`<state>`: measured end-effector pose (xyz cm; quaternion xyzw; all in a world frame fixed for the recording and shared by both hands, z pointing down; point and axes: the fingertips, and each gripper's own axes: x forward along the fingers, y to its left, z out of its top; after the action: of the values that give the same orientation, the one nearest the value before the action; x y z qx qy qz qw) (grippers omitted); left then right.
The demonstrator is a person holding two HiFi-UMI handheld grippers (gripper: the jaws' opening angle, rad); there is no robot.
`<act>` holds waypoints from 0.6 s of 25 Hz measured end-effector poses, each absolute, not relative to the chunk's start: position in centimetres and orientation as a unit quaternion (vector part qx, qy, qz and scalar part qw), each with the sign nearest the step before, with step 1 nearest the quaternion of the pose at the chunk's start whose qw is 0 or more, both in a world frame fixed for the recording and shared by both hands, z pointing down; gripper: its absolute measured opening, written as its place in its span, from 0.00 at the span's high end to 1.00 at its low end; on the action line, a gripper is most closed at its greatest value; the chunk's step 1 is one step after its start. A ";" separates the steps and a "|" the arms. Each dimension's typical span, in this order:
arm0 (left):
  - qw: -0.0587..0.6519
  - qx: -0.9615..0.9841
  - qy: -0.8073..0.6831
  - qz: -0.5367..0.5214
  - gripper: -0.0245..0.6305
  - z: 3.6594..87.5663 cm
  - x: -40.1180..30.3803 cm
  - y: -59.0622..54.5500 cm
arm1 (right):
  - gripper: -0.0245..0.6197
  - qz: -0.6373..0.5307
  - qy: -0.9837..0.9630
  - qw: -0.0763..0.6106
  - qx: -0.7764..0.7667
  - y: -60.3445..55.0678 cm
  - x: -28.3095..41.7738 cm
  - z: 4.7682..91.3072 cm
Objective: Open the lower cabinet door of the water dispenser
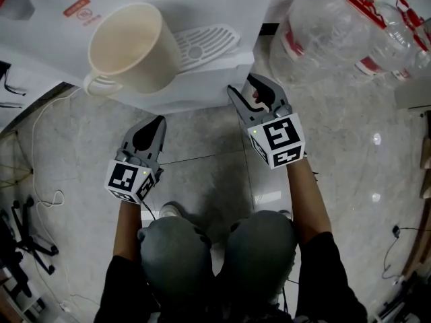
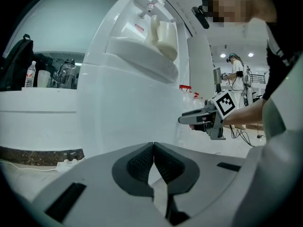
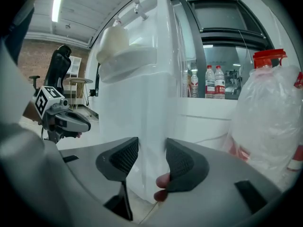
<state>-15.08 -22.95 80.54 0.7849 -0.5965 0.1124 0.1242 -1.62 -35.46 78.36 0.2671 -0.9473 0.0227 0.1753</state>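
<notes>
The white water dispenser (image 1: 202,93) stands in front of me, with a cream cup (image 1: 128,46) on its drip tray (image 1: 205,42). Its lower cabinet door (image 2: 132,122) looks closed. My right gripper (image 1: 241,86) is at the dispenser's front right corner. In the right gripper view its jaws (image 3: 151,150) are open, with the door's vertical edge (image 3: 151,126) between the pads. I cannot tell whether either pad touches it. My left gripper (image 1: 160,118) is shut on nothing, held a little back from the door's left part (image 2: 153,145).
Large clear water bottles (image 1: 323,25) with red caps stand right of the dispenser, close to the right gripper. Loose cables (image 1: 40,147) and a black chair base (image 1: 27,234) lie on the tiled floor at left. My knees (image 1: 222,254) are just below the grippers.
</notes>
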 end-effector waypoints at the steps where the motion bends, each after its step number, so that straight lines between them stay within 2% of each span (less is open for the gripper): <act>1: 0.127 0.784 -0.596 0.115 0.94 80.6 -15.1 -22.7 | 0.65 0.022 -0.947 0.176 0.268 -35.3 -1.5 78.4; 15: 0.215 0.773 -0.574 0.164 0.94 78.4 -12.7 -17.5 | 0.67 0.074 -0.929 0.190 0.310 -31.6 -0.4 77.9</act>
<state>-12.72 -17.46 78.39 0.7732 -0.5738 0.1638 0.2146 -0.38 -31.60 77.90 0.3102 -0.9286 0.0739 0.1897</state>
